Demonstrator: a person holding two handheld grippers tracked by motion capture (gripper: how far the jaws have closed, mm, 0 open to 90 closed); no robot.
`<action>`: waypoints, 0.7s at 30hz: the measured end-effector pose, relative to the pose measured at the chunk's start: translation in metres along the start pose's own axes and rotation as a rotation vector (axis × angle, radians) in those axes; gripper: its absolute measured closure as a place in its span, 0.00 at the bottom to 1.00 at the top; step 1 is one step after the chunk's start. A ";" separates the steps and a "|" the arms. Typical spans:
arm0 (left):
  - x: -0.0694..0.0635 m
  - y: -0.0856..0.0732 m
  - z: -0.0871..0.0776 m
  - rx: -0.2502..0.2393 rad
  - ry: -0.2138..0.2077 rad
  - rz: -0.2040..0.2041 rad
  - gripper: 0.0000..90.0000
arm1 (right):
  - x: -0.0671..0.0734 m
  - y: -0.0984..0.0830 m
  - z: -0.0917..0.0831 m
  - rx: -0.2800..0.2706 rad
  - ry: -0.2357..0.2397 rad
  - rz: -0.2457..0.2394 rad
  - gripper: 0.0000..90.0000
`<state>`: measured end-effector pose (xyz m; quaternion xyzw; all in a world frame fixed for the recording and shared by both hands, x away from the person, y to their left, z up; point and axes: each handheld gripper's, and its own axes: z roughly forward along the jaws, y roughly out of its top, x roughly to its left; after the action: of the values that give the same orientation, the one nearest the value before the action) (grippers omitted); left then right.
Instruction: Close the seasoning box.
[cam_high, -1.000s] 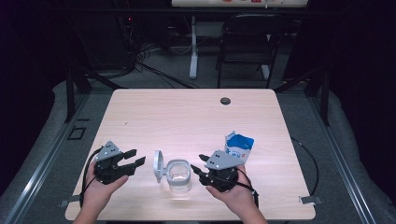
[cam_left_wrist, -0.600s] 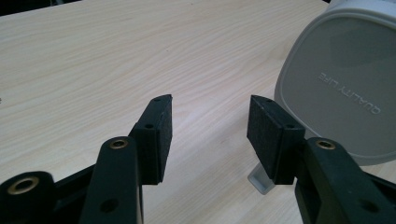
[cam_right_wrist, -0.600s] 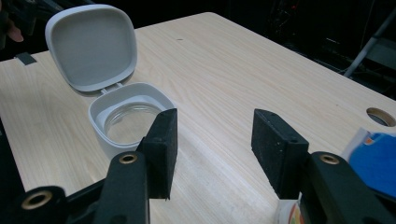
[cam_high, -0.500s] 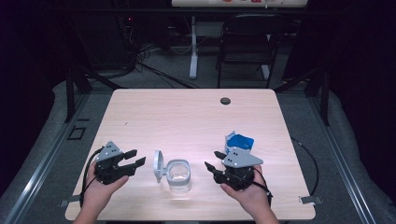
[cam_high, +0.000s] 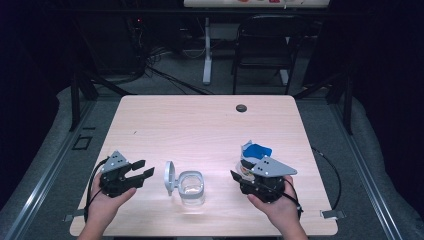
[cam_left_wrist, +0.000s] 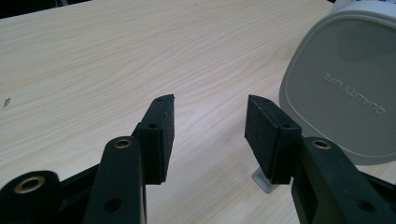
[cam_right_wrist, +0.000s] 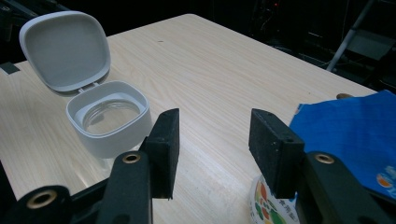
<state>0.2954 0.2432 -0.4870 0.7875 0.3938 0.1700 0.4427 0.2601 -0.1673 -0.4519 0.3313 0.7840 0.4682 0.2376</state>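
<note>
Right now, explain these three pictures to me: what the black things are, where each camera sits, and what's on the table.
A person holds a hand-held tool in each hand: the left tool and the right tool. Each has two black jaws. The high view looks down on the table from above. The other two cameras ride on the tools and look along their jaws.

On the table stand a clear jar with its hinged lid flipped open, and a blue-topped packet beside the right tool. Both tools are open; nothing is held.

lab: bare table (cam_high: 200, 125), cable tangle (cam_high: 160, 55), chair (cam_high: 262, 45)
</note>
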 end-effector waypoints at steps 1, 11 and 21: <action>0.000 0.000 0.000 0.000 0.001 -0.001 0.59 | -0.001 0.000 -0.001 0.002 -0.001 0.006 0.59; 0.001 0.000 -0.001 0.001 0.016 -0.001 0.58 | -0.014 -0.001 -0.014 0.005 -0.020 0.033 0.59; 0.001 0.000 -0.001 -0.002 0.018 0.003 0.58 | -0.029 -0.005 -0.025 0.006 -0.060 0.078 0.57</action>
<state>0.2952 0.2444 -0.4868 0.7859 0.3963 0.1783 0.4398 0.2612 -0.2049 -0.4439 0.3763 0.7644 0.4646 0.2416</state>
